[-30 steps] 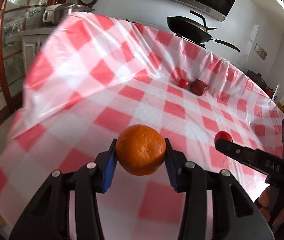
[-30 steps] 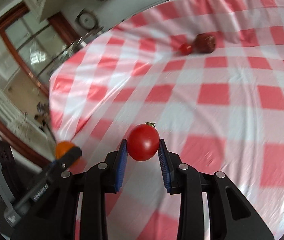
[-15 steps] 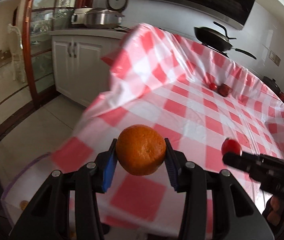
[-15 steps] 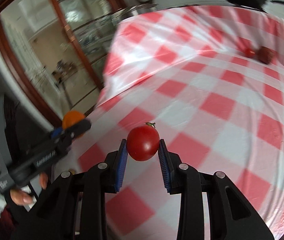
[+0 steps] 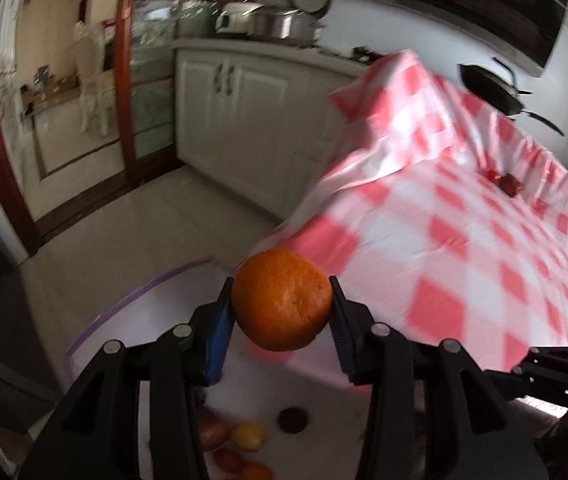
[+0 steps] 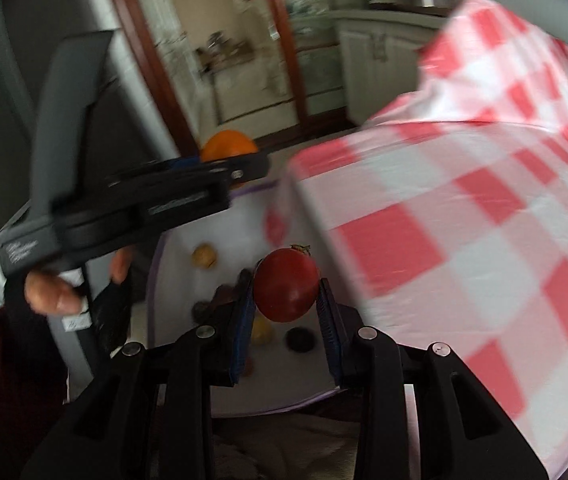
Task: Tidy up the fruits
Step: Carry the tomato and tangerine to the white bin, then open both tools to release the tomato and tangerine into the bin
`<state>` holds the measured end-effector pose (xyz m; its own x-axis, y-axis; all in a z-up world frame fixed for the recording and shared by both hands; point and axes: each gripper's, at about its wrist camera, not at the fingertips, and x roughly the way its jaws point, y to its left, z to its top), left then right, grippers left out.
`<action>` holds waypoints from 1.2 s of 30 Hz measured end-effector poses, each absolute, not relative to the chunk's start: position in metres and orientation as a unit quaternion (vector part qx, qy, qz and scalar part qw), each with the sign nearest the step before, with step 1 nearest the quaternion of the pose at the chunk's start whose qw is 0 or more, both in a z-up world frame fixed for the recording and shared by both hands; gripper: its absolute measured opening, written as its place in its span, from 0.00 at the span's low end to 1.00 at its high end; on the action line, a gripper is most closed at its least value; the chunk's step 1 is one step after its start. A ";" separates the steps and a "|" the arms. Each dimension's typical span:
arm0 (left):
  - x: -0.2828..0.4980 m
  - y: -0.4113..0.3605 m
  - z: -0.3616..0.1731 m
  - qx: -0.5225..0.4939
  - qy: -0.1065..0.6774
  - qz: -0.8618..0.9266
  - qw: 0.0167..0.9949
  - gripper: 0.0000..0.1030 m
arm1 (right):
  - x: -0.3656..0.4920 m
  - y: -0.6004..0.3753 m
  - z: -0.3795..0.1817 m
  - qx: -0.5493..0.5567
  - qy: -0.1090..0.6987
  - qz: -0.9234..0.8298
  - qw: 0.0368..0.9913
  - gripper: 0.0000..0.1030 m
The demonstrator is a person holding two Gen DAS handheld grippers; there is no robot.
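Note:
My left gripper [image 5: 282,308] is shut on an orange [image 5: 282,300], held past the table's edge above a white bin [image 5: 132,320] with a purple rim. The same orange [image 6: 228,146] peeks over the left gripper's fingers in the right wrist view. My right gripper [image 6: 287,298] is shut on a red tomato [image 6: 286,285], also over the white bin [image 6: 220,236]. Several fruits lie on the bin's floor, among them a yellow one [image 5: 248,435] and a dark one [image 6: 300,339]. Two red fruits [image 5: 503,180] remain far off on the checked tablecloth [image 5: 463,240].
The red-and-white cloth [image 6: 463,240] hangs over the table edge right beside the bin. A person's hand [image 6: 56,292] holds the left gripper's handle. White cabinets [image 5: 244,120], a tiled floor [image 5: 124,232] and a glass door lie beyond. A black pan [image 5: 495,92] sits at the table's far end.
Both grippers swung left off the table with their fruits still held. The view went from tablecloth to the floor and the white bin below the table's edge.

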<state>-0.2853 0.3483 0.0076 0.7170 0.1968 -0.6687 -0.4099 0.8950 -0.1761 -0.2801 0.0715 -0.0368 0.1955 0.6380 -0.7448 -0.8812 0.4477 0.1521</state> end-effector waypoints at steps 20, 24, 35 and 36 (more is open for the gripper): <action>-0.305 0.414 -0.139 -0.218 0.515 0.220 0.799 0.43 | -0.310 0.159 -0.191 -0.345 0.538 0.468 0.610 0.32; -0.302 0.413 -0.140 -0.215 0.519 0.225 0.796 0.43 | -0.307 0.159 -0.202 -0.353 0.559 0.451 0.600 0.33; -0.296 0.409 -0.142 -0.216 0.528 0.226 0.789 0.44 | -0.313 0.152 -0.190 -0.349 0.544 0.454 0.614 0.40; -0.296 0.409 -0.142 -0.215 0.530 0.227 0.789 0.44 | -0.313 0.151 -0.187 -0.347 0.541 0.455 0.616 0.41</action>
